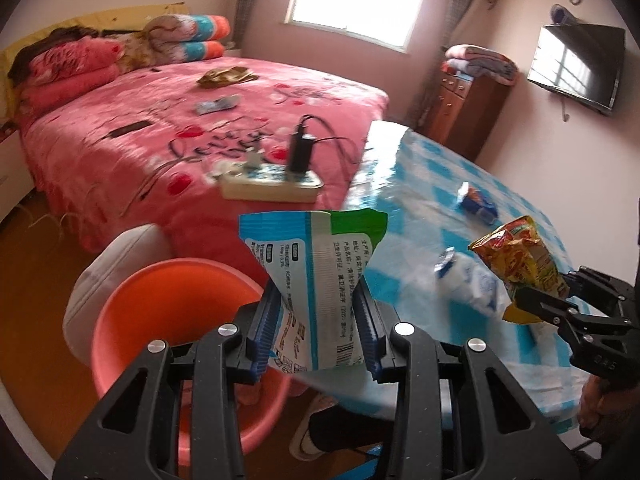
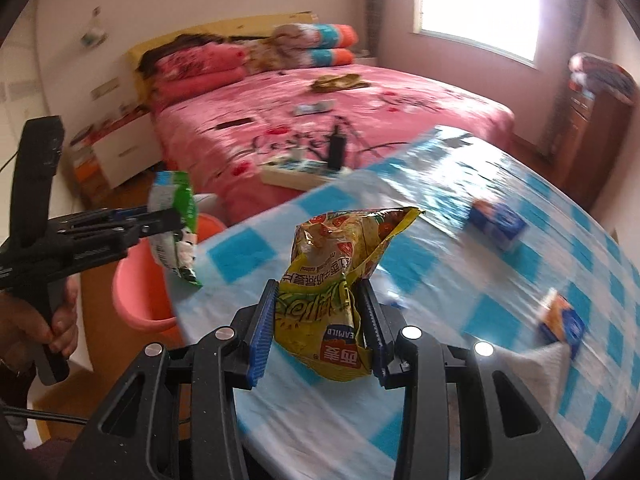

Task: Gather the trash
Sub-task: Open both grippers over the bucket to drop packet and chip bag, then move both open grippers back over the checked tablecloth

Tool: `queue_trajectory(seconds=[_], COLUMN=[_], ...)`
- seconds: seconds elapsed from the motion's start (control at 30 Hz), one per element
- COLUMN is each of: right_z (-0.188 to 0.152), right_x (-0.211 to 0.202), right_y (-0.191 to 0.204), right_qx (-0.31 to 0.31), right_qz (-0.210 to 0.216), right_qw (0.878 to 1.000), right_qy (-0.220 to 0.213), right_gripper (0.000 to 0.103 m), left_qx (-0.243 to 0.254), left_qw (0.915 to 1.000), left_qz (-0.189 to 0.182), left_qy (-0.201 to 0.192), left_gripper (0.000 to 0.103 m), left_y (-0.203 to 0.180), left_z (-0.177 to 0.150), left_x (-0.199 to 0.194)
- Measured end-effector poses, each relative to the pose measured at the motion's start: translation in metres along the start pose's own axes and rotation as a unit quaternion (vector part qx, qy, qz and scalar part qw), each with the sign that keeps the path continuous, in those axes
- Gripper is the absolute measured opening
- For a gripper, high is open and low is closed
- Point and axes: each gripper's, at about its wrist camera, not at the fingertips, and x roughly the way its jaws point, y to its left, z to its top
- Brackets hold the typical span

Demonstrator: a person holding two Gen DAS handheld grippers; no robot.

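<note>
My left gripper (image 1: 316,300) is shut on a white, blue and green wrapper (image 1: 316,264), held upright just right of an orange basin (image 1: 168,320) on the floor. In the right wrist view that left gripper (image 2: 176,220) shows at the left edge with the wrapper (image 2: 176,216) above the basin (image 2: 136,280). My right gripper (image 2: 320,304) is shut on a crumpled yellow snack bag (image 2: 332,280) over the checked tablecloth (image 2: 440,280). From the left wrist view the right gripper (image 1: 532,300) carries the yellow bag (image 1: 520,256) above the table.
On the blue-and-white table (image 1: 420,184) lie a blue box (image 2: 496,224), an orange-and-blue pack (image 2: 560,320), a white tissue (image 2: 536,364) and a white-blue bag (image 1: 472,280). The pink bed (image 1: 160,128) carries a power strip (image 1: 268,180), a brown wrapper (image 1: 226,76) and a small packet (image 1: 218,105). A pale stool (image 1: 112,264) stands by the basin.
</note>
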Motion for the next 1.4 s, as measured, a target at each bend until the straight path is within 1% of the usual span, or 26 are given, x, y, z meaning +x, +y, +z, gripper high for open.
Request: queue_trajectory(seconds=[0.13,0.27,0.4,0.6,0.67,0.77,0.83,0.93,0.97,1.0,1.03,1.07,1.1,1.23,1.4], right_z=[0.01,0.019,0.025,0.032,0.035,0.042,0.046,0.05,0.051,0.05,0.049,0.047,0.045,0.044,0.044], right_x=[0.013,0.031,0.047,0.067,0.074,0.082,0.087,0.093,0.095,0.097,0.097,0.097,0.096,0.096,0.098], right_y=[0.029,0.057,0.083,0.12,0.131,0.145,0.152,0.159,0.16,0.159,0.158,0.157,0.156,0.148,0.131], right_qx=[-0.034,-0.067,-0.094,-0.137,-0.151,-0.164,-0.169,-0.169,-0.165,-0.163,-0.162,-0.162,-0.162,-0.153,-0.124], right_qz=[0.022,0.045,0.063,0.088,0.096,0.103,0.112,0.114,0.114,0.111,0.108,0.103,0.095,0.063,0.046], right_qw=[0.999,0.997,0.993,0.986,0.983,0.98,0.979,0.978,0.979,0.98,0.98,0.981,0.981,0.985,0.99], right_qy=[0.007,0.017,0.027,0.039,0.042,0.04,0.038,0.036,0.039,0.04,0.041,0.04,0.04,0.041,0.056], right_gripper=[0.041,0.041,0.041,0.041,0.041,0.041,0.041,0.044,0.05,0.062,0.068,0.077,0.082,0.089,0.089], left_qx=[-0.023,-0.046,-0.059,-0.083,-0.09,-0.101,-0.11,-0.113,-0.114,-0.114,-0.115,-0.118,-0.12,-0.122,-0.114], left_qw=[0.9996,0.9987,0.9978,0.9949,0.993,0.9898,0.9861,0.9822,0.9812,0.9802,0.9786,0.9768,0.9754,0.9698,0.9666], left_qz=[0.013,0.022,0.031,0.056,0.074,0.098,0.123,0.149,0.155,0.161,0.169,0.177,0.184,0.209,0.226], left_qy=[0.0,0.002,0.002,0.014,0.017,0.021,0.018,0.019,0.019,0.02,0.021,0.022,0.023,0.031,0.042], left_gripper=[0.038,0.033,0.032,0.032,0.033,0.04,0.053,0.063,0.065,0.07,0.076,0.078,0.081,0.088,0.09], left_y=[0.025,0.049,0.065,0.089,0.098,0.109,0.118,0.127,0.129,0.131,0.133,0.135,0.137,0.14,0.137], left_z=[-0.006,-0.011,-0.014,-0.021,-0.023,-0.026,-0.027,-0.029,-0.03,-0.03,-0.03,-0.03,-0.029,-0.029,-0.03], left_x=[-0.004,-0.005,-0.004,0.004,0.006,0.007,0.006,0.005,0.005,0.004,0.004,0.005,0.005,0.009,0.013])
